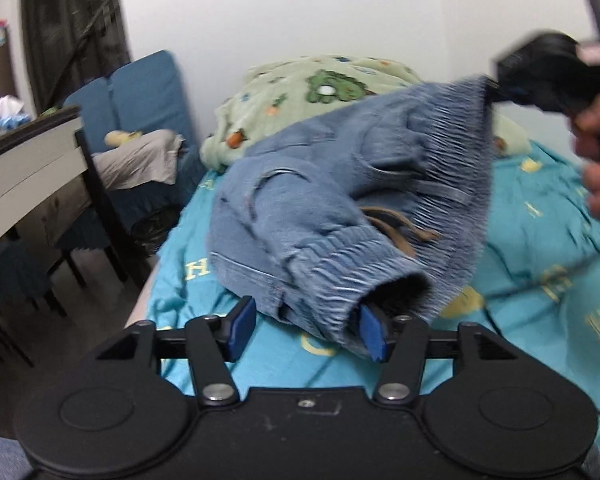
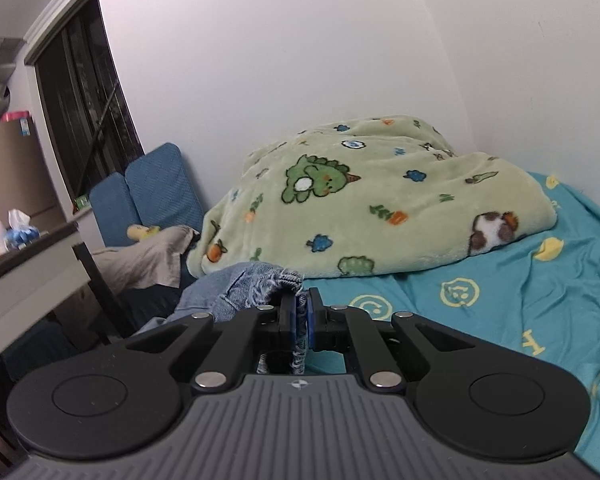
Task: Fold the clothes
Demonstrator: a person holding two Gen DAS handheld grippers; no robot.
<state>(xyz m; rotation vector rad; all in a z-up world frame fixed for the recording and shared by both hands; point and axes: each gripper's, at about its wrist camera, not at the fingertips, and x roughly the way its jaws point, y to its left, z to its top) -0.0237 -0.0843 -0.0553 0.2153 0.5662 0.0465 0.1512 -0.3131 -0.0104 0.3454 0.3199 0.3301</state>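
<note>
A blue denim garment [image 1: 320, 184] with a ribbed elastic waistband hangs over the teal bed sheet [image 1: 540, 240]. My right gripper [image 1: 495, 87], held in a hand [image 1: 596, 152], is shut on one waistband corner and holds it up at the top right. In the right wrist view that denim edge [image 2: 240, 284] is pinched between the blue pads of the right gripper [image 2: 300, 312]. My left gripper [image 1: 308, 330] stands open low over the bed. A fold of waistband drapes across its gap and over its right finger [image 1: 374, 332]. Neither pad presses on the cloth.
A green dinosaur-print blanket [image 2: 360, 200] is heaped at the head of the bed against the white wall. Blue cushions [image 1: 140, 92] and a grey cloth lie left of the bed. A table [image 1: 28, 160] with dark chairs stands further left.
</note>
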